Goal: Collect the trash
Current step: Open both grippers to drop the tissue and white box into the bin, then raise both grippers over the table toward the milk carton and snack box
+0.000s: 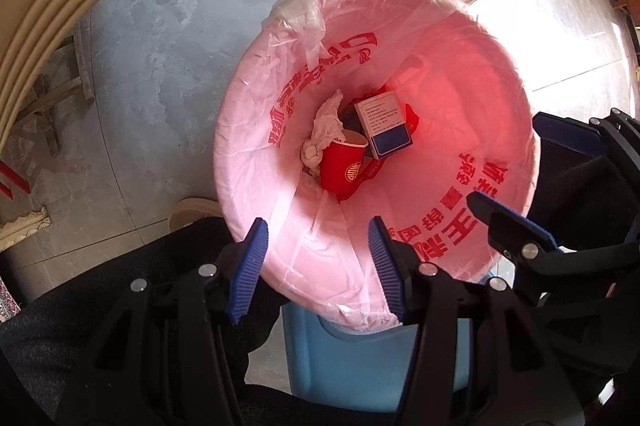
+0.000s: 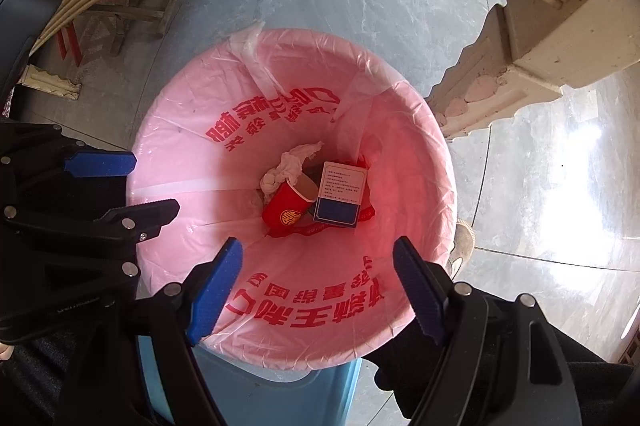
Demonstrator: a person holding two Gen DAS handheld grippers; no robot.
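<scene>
Trash: cup, box, apparently tissue in bin below | left claw, right claw spread, empty

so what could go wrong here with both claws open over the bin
1. The left claw hangs at the near rim of the pink liner; closing or dropping could snag the thin plastic and pull it off the blue bin.
2. The right claw sits close beside it, so they might knock together.
</scene>
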